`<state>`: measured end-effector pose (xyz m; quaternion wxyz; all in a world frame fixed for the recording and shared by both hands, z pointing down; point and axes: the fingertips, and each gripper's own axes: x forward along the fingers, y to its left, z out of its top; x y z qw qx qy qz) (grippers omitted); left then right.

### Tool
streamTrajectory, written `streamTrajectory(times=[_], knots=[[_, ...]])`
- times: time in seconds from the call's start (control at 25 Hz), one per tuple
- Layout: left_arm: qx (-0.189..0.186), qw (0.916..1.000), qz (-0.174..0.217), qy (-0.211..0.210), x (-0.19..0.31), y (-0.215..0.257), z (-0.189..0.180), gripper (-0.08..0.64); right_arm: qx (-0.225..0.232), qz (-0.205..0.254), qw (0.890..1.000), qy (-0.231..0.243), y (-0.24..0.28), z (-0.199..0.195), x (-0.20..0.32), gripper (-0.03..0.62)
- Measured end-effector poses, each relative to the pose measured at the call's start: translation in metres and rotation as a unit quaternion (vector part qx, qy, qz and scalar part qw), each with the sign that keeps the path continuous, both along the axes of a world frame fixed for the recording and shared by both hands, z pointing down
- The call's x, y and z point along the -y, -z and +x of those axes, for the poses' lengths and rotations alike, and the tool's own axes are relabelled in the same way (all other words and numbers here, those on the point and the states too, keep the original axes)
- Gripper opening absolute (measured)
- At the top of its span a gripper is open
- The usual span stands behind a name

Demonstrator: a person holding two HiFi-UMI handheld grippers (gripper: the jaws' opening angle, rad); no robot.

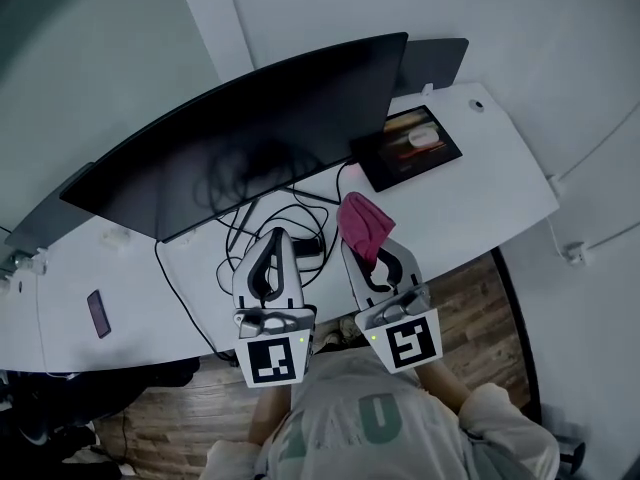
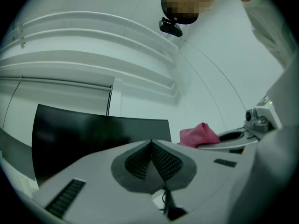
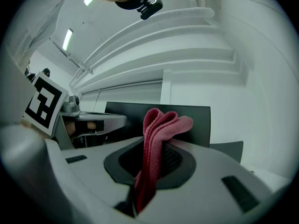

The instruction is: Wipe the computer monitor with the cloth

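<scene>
Before the monitor (image 1: 250, 138), the right gripper (image 1: 358, 251) clamps the cloth (image 1: 362, 220) between its jaws; the left gripper (image 1: 275, 235) is closed.

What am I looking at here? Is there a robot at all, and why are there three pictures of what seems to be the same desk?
There is no robot arm here. A person at a white desk holds a two-jaw tool, called a gripper, in each hand. The head view comes from a camera on the person's head, looking down. The other two views come from cameras riding on the grippers, each looking along its own jaws. On the desk is a big dark monitor with tangled cables in front of it, a phone at the far left and a dark mat on the right. The right gripper is shut on a folded pink cloth. The left gripper is shut with nothing in it.
</scene>
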<state>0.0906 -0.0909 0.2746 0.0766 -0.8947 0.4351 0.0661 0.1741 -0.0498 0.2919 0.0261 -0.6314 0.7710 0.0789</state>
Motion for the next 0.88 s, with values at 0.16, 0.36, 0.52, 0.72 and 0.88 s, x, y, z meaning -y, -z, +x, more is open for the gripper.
streamTrajectory(times=[0.16,0.36,0.52,0.72,0.88], knots=[[0.006,0.9999,-0.007,0.014,0.005,-0.008,0.008,0.014,0.002,-0.011,1.000,0.021,-0.010,0.007,0.007,0.055],[0.010,0.9996,-0.018,0.019,0.016,-0.017,0.012,0.014,0.016,-0.017,0.999,0.040,-0.018,0.008,0.024,0.055],[-0.002,0.9996,-0.022,0.019,0.026,-0.015,0.008,0.014,0.025,-0.022,0.998,0.055,-0.018,-0.005,0.039,0.054],[0.006,0.9977,-0.027,0.062,0.049,-0.026,-0.035,0.014,0.035,-0.032,0.994,0.098,-0.023,-0.046,0.065,0.055],[0.018,0.9929,-0.035,0.112,0.064,-0.038,-0.095,0.014,0.061,-0.052,0.986,0.147,-0.038,-0.102,0.076,0.055]])
